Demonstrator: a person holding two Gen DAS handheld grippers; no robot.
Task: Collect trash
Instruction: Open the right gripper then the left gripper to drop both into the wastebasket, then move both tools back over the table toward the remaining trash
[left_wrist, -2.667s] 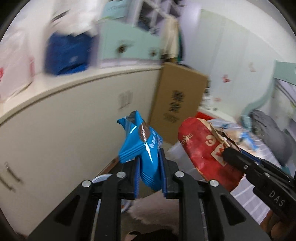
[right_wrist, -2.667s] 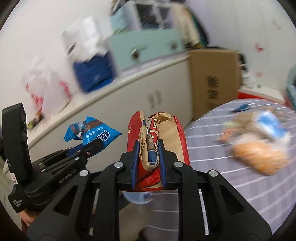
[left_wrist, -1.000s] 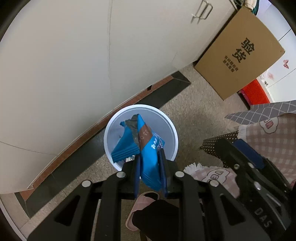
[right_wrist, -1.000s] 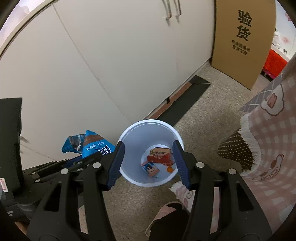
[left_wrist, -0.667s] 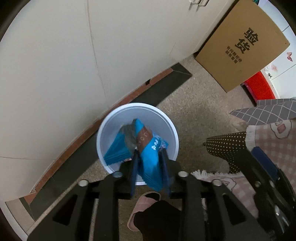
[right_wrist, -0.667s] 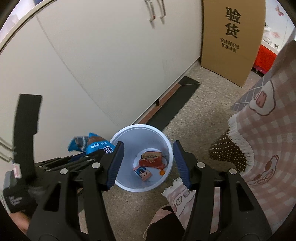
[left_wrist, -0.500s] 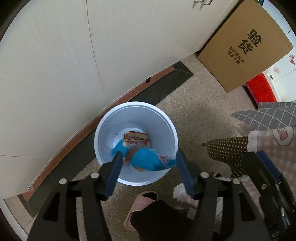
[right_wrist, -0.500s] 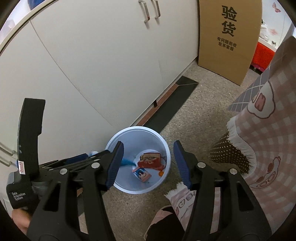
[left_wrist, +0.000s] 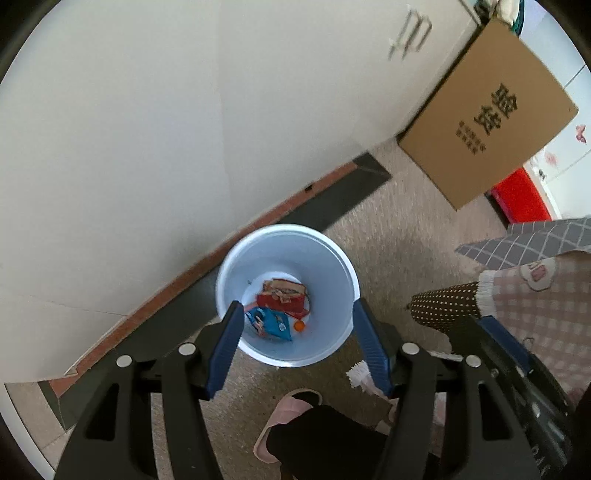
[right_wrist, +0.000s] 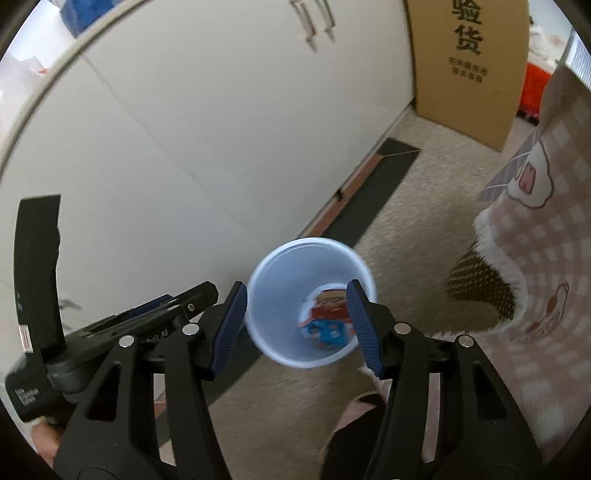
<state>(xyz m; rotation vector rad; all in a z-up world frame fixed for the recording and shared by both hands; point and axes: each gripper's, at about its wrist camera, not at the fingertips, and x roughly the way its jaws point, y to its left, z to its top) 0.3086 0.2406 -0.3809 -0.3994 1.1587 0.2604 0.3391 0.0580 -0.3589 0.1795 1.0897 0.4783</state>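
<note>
Both empty: left hand-held gripper (left_wrist: 297, 314) and right hand-held gripper (right_wrist: 295, 293) hang spread wide above the white bin (left_wrist: 334, 254), blue wrapper (left_wrist: 269, 323) beside red wrapper (left_wrist: 282, 297) at the bottom.

Right gripper (right_wrist: 297, 314) hangs wide apart over the white bin (right_wrist: 280, 288); red wrapper (right_wrist: 327, 306) and blue wrapper (right_wrist: 327, 332) lie inside.

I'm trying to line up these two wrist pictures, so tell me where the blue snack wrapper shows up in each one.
Left wrist: the blue snack wrapper lies at the bottom of the white bin, lower centre, beside the red wrapper.
Right wrist: the blue snack wrapper lies in the bin, lower centre, blurred, below the red wrapper.
Shared landmark: the cardboard box leaning on the cabinets, upper right in both.
</note>
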